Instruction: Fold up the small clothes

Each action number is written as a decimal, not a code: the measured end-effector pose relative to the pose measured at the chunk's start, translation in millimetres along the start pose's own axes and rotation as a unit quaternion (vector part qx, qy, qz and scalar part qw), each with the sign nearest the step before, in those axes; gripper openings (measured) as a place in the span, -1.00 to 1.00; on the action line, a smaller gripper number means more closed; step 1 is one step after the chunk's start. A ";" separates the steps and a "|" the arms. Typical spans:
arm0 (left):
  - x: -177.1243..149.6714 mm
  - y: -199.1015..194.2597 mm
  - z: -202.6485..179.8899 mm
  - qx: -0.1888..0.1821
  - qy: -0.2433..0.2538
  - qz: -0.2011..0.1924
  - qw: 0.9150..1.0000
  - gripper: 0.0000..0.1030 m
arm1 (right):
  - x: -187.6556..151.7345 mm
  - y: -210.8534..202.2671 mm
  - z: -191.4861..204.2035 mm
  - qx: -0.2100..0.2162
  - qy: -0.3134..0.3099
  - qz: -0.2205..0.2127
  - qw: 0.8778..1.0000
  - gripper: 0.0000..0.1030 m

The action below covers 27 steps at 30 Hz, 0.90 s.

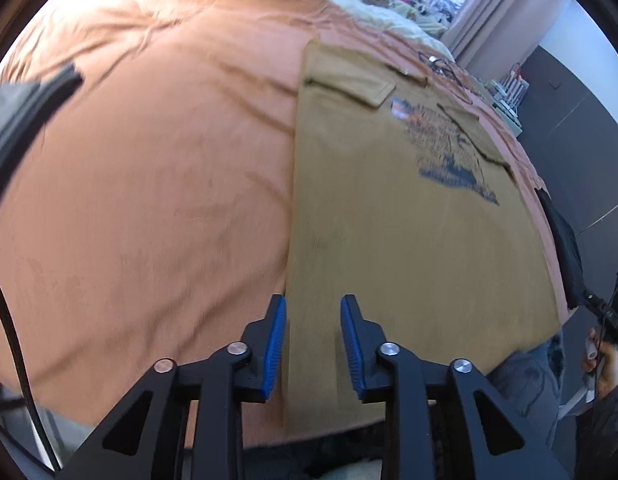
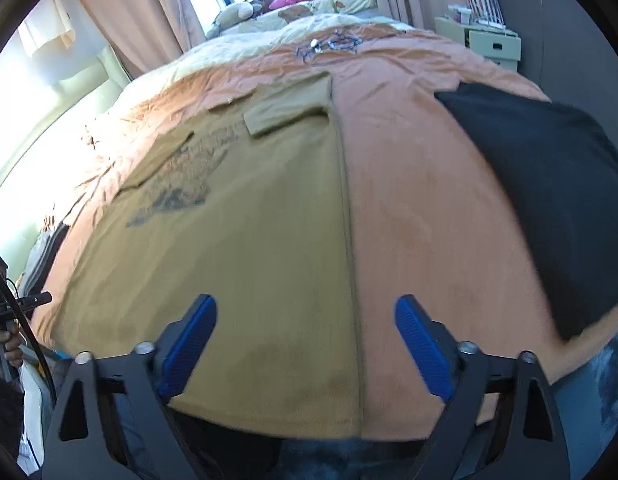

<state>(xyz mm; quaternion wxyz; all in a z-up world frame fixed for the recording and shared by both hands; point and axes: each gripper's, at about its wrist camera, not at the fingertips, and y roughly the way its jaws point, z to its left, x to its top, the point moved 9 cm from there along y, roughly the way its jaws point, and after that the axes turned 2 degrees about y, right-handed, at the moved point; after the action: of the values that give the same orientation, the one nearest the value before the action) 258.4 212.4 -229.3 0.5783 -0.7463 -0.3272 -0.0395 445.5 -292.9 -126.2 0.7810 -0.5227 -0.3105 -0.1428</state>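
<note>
One mustard T-shirt (image 1: pixel 409 240) lay flat on the bed (image 1: pixel 149 200), over its orange cover, running from the near edge toward the far end, both sleeves folded in over the printed chest. One black garment (image 2: pixel 549 200) lay on the cover by the bed's right edge, apart from the shirt. A second dark, folded piece (image 1: pixel 13 120) sat by the left edge.

Two grippers pointed steeply down over the near edge. The left gripper (image 1: pixel 313 344) hung above the shirt's left side edge, its jaws partly open with nothing pinched between them. The right gripper (image 2: pixel 305 344) hung above the shirt's right side edge, jaws spread wide, empty. A hand (image 2: pixel 7 346) held the left gripper's handle.
</note>
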 end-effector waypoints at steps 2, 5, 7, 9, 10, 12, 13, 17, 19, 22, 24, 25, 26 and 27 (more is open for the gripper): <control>-15.4 4.4 7.1 0.005 -0.011 0.011 1.000 -0.46 | -14.5 4.0 -6.5 0.001 0.011 0.016 1.000 0.45; -30.8 8.5 10.3 -0.009 -0.026 0.022 0.999 -0.61 | -26.8 4.2 -11.9 0.009 0.027 0.022 0.999 0.39; -39.1 8.1 12.3 -0.018 -0.039 0.026 0.999 -0.62 | -35.3 3.2 -14.7 0.012 0.035 0.023 0.999 0.31; -45.2 6.2 12.7 -0.025 -0.046 0.029 0.998 -0.62 | -41.0 3.3 -17.8 0.014 0.047 0.026 0.998 0.31; -48.8 5.4 12.1 -0.032 -0.050 0.031 0.998 -0.62 | -43.7 2.9 -19.5 0.018 0.053 0.028 0.998 0.29; -51.8 4.4 12.6 -0.040 -0.056 0.032 0.997 -0.62 | -47.2 3.6 -23.3 0.020 0.065 0.032 0.997 0.25; -54.0 4.2 12.9 -0.046 -0.063 0.033 0.996 -0.62 | -49.5 3.8 -26.7 0.023 0.076 0.034 0.996 0.23; -58.5 4.0 13.5 -0.070 -0.088 0.035 0.993 -0.62 | -59.6 1.3 -41.0 0.051 0.124 0.031 0.990 0.18; -61.1 3.1 13.8 -0.081 -0.099 0.035 0.991 -0.62 | -61.4 -1.6 -47.3 0.077 0.154 0.025 0.985 0.18; -62.0 4.5 16.2 -0.090 -0.112 0.035 0.989 -0.62 | -63.3 -2.4 -54.3 0.102 0.182 0.020 0.978 0.18; -61.7 6.0 18.3 -0.099 -0.126 0.033 0.987 -0.62 | -64.8 -0.8 -55.6 0.121 0.195 0.017 0.973 0.17; -61.5 6.8 20.3 -0.106 -0.137 0.030 0.984 -0.62 | -64.8 -0.7 -55.2 0.131 0.201 0.013 0.971 0.17; -61.3 7.6 21.6 -0.112 -0.147 0.028 0.982 -0.62 | -65.8 1.0 -53.9 0.139 0.207 0.010 0.968 0.17; -61.0 8.3 23.4 -0.119 -0.160 0.025 0.980 -0.62 | -66.7 2.6 -53.0 0.149 0.213 0.006 0.966 0.16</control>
<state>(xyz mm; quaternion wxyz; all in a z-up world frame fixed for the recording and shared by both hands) 207.6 205.2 -270.5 0.4267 -0.8142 -0.3899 0.0557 413.6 -346.6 -184.1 0.8989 -0.3602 -0.1513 -0.1983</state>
